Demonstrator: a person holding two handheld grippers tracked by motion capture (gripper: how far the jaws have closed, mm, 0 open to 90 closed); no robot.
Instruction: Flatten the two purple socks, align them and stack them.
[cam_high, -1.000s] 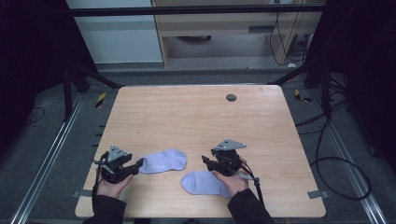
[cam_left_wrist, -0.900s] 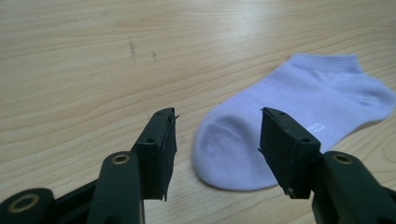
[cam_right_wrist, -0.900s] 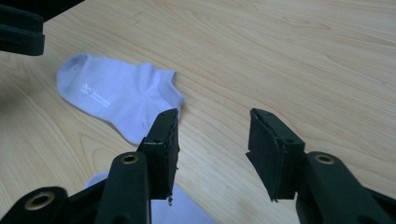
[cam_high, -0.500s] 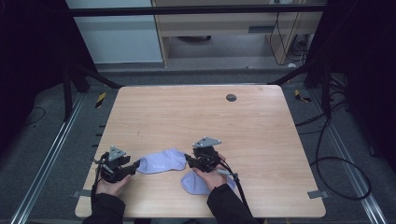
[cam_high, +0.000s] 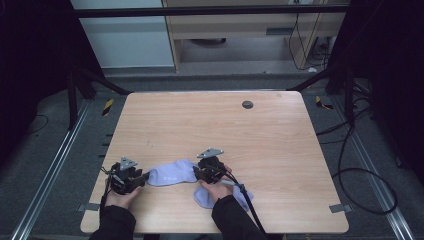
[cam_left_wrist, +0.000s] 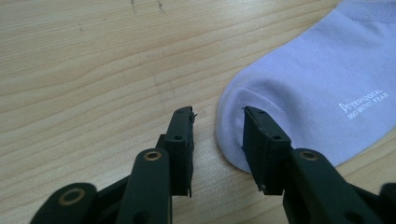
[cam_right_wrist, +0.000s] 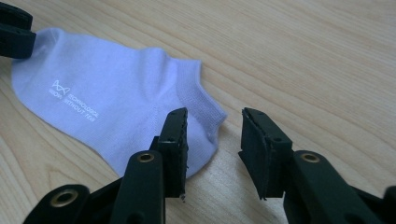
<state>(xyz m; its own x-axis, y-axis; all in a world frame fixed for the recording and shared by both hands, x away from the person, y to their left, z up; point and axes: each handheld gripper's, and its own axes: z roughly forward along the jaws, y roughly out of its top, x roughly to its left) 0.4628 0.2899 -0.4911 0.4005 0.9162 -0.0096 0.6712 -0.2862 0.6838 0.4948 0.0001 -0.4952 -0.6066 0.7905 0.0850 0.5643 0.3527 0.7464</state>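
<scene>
Two hand-held grippers work at a pale lavender sock (cam_high: 171, 173) lying flat near the front edge of a wooden table (cam_high: 210, 125).

The left gripper (cam_high: 141, 179) sits at the sock's toe end. Its jaws have just been closing and stand partly spread. In the left gripper view, the rounded toe of the sock (cam_left_wrist: 317, 93) reaches into the gap between them; one jaw lies over the toe's edge, the other over bare wood, and nothing is pinched.

The right gripper (cam_high: 198, 172) sits at the sock's cuff end. Its jaws have also just been closing and are partly spread. In the right gripper view, the cuff edge of the sock (cam_right_wrist: 116, 107) lies just at the gap, with one jaw over the fabric and the other over bare wood.

A second sock (cam_high: 239, 196) of the same colour lies under the person's right forearm, close to the front edge. A small dark round inset (cam_high: 247, 104) sits near the far edge. The rest of the tabletop is bare wood.
</scene>
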